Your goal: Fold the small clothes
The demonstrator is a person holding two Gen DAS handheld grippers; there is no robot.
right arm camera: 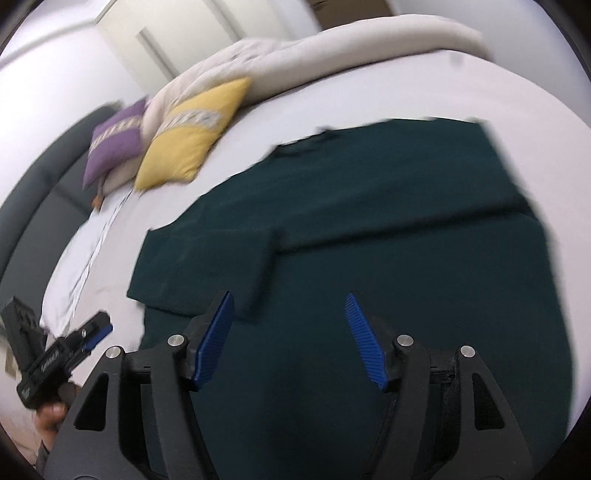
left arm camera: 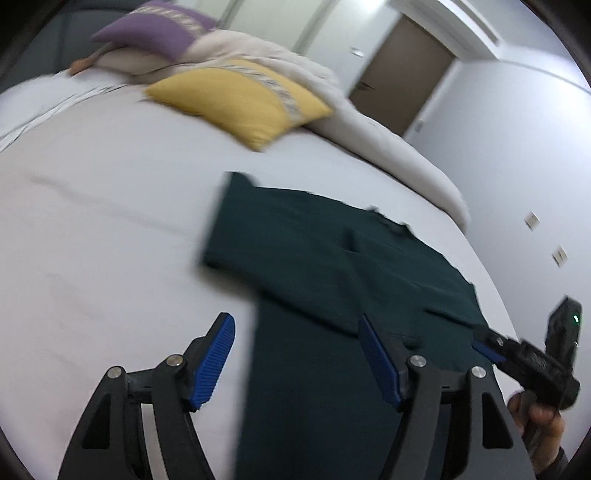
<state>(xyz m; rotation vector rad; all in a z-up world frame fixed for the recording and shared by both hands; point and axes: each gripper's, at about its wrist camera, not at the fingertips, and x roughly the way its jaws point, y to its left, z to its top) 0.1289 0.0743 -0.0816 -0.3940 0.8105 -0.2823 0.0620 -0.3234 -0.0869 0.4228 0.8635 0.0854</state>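
A white bed (left arm camera: 110, 229) is seen spread wide, and a dark green garment (right arm camera: 369, 229) is laid flat on it, one sleeve folded in over the body. A yellow pillow (left arm camera: 240, 99) and a purple pillow (left arm camera: 155, 29) are set well apart from it, beside a cream duvet (right arm camera: 332, 55). The left gripper (left arm camera: 297, 358) and right gripper (right arm camera: 290, 339) are both held wide apart above the garment, nothing being grasped.
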